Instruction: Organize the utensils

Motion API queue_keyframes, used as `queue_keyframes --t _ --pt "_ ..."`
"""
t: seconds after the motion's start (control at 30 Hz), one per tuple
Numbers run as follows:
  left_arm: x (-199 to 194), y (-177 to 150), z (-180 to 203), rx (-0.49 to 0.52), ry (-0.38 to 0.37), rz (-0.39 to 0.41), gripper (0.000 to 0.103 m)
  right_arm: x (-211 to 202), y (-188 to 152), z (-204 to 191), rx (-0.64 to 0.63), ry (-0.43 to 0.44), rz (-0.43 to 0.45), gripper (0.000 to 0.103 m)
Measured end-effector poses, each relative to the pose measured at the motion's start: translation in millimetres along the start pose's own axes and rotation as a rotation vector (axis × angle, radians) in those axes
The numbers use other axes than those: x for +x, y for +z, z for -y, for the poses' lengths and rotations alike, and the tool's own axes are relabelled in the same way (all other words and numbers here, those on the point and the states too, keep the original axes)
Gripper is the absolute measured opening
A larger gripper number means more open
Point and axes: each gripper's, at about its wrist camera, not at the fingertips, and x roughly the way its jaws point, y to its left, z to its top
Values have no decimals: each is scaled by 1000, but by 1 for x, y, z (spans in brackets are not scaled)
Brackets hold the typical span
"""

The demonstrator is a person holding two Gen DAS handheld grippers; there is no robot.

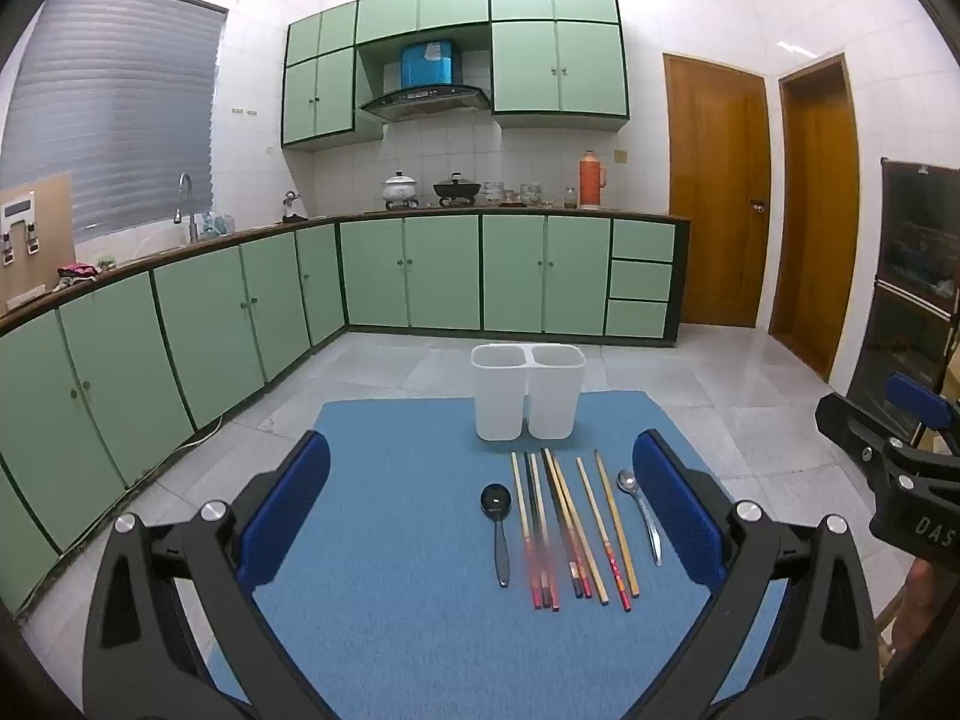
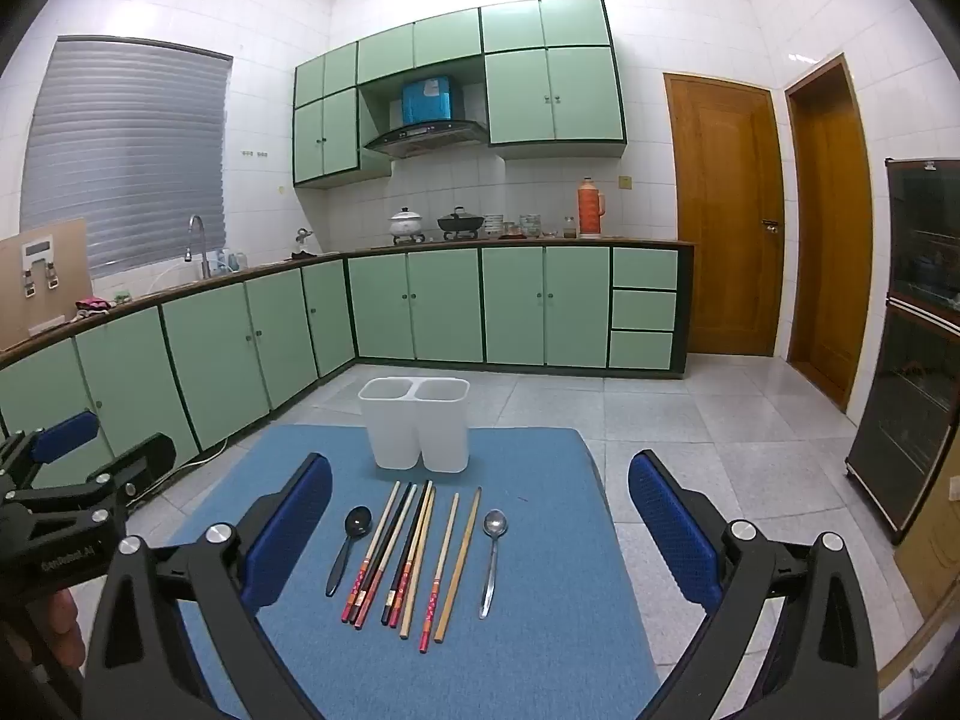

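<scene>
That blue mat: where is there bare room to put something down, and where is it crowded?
The blue mat is bare left of the black spoon, right of the metal spoon, and along the near edge below the handles. The chopsticks lie packed between the spoons, close in front of the white holder.

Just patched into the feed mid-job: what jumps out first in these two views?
The row of chopsticks laid side by side on the blue mat, flanked by a black spoon at the left end and a metal spoon at the right. Just behind them stands a white two-compartment holder, apparently empty. Both hand-held grippers, left and right, frame the scene wide open, holding nothing.
</scene>
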Motion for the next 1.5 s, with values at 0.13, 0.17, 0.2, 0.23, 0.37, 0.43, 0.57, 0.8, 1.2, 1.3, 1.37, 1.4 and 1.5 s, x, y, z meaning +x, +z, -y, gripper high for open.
queue_keyframes --t 0.13,0.17,0.2,0.23,0.37,0.43,0.57,0.8,1.2,1.3,1.37,1.4,1.5 --pt "0 0 -3 -23 -1 5 98 0 0 0 1 0 0 97" --pt "0 0 -3 -21 1 4 98 0 0 0 2 0 0 97" --pt "0 0 -3 -18 4 4 98 0 0 0 1 0 0 97" --pt "1 0 -3 -16 6 4 98 0 0 0 1 0 0 97" --pt "-9 3 -5 -19 3 13 98 0 0 -1 2 1 0 97" --pt "-10 4 -6 -16 6 14 98 1 0 -2 3 0 -1 97" --pt "-12 7 -6 -16 4 14 98 1 0 -4 2 0 0 97" --pt "-13 5 -6 -16 4 13 98 1 0 -4 2 1 0 97" --pt "-13 5 -6 -13 5 14 98 1 -1 -5 3 0 1 97" --pt "-13 5 -6 -13 5 15 98 1 -1 -5 3 0 1 97" --pt "-13 5 -6 -13 6 14 98 1 -1 -5 2 0 1 97" --pt "-14 5 -6 -13 6 14 98 1 -1 -5 2 0 2 97" --pt "-13 5 -6 -13 5 15 98 1 -1 -5 2 0 1 97"
